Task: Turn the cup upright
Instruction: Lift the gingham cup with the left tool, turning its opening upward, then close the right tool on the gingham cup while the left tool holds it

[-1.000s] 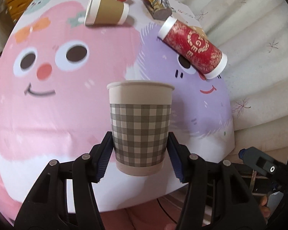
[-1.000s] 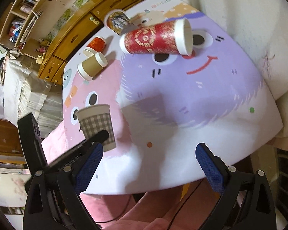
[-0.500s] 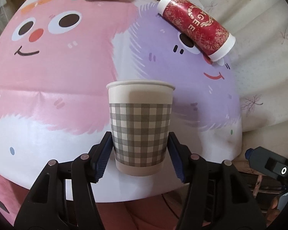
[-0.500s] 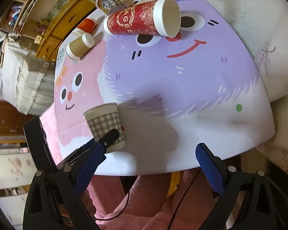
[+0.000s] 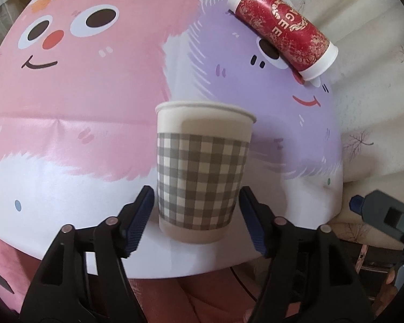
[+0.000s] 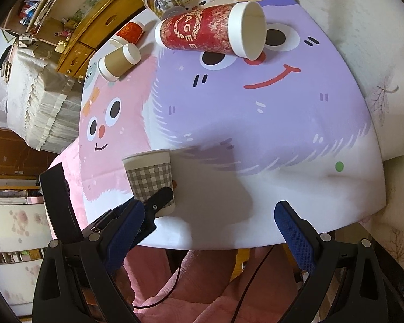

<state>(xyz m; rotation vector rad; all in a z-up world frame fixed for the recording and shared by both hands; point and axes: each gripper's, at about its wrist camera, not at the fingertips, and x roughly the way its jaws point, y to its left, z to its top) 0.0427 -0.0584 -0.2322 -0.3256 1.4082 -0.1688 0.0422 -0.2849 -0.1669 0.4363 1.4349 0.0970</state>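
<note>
A grey-checked paper cup (image 5: 203, 173) stands upright near the front edge of the cartoon table mat (image 5: 94, 113). My left gripper (image 5: 196, 216) straddles its lower half with the jaws slightly apart from the cup walls, so it is open. The cup also shows in the right wrist view (image 6: 150, 179), with the left gripper's finger in front of it. My right gripper (image 6: 210, 223) is open and empty, just off the mat's front edge, to the right of the cup.
A red paper cup (image 5: 282, 31) (image 6: 215, 33) lies on its side at the back right of the mat. A brown cup (image 6: 119, 63) lies on its side at the back, beside an orange cup (image 6: 129, 32) and a dark patterned cup (image 6: 164, 0). A wooden cabinet (image 6: 94, 24) stands behind.
The left gripper's jaws have opened a little off the checked cup, which now rests on the mat. Both grippers have drawn back toward the front edge.
</note>
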